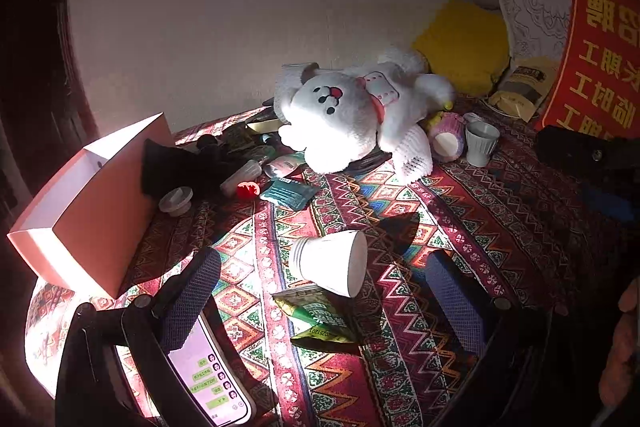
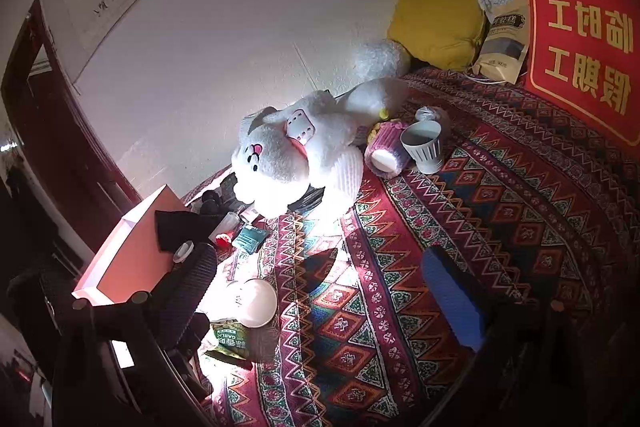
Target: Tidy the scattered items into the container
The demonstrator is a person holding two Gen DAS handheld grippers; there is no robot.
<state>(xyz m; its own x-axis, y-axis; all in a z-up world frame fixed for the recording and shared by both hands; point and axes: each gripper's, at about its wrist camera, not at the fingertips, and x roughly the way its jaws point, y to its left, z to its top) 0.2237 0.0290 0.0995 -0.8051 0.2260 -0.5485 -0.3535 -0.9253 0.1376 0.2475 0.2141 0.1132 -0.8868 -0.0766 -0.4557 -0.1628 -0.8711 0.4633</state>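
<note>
A white paper cup (image 1: 328, 261) lies on its side on the patterned cloth, between the fingers of my left gripper (image 1: 324, 303), which is open and apart from it. A green snack packet (image 1: 316, 315) lies just below the cup. The open pink box (image 1: 92, 203) stands at the left edge. In the right wrist view my right gripper (image 2: 320, 295) is open over bare cloth, with the paper cup (image 2: 252, 301) and green packet (image 2: 230, 341) near its left finger and the pink box (image 2: 132, 259) beyond.
A white plush toy (image 1: 352, 115) lies at the back, beside a ribbed white cup (image 1: 482, 143) and a pink knitted piece (image 1: 448, 137). Near the box are black cloth (image 1: 180, 167), a red cap (image 1: 248, 190) and a teal packet (image 1: 288, 193). A lit phone (image 1: 212, 375) lies under the left finger.
</note>
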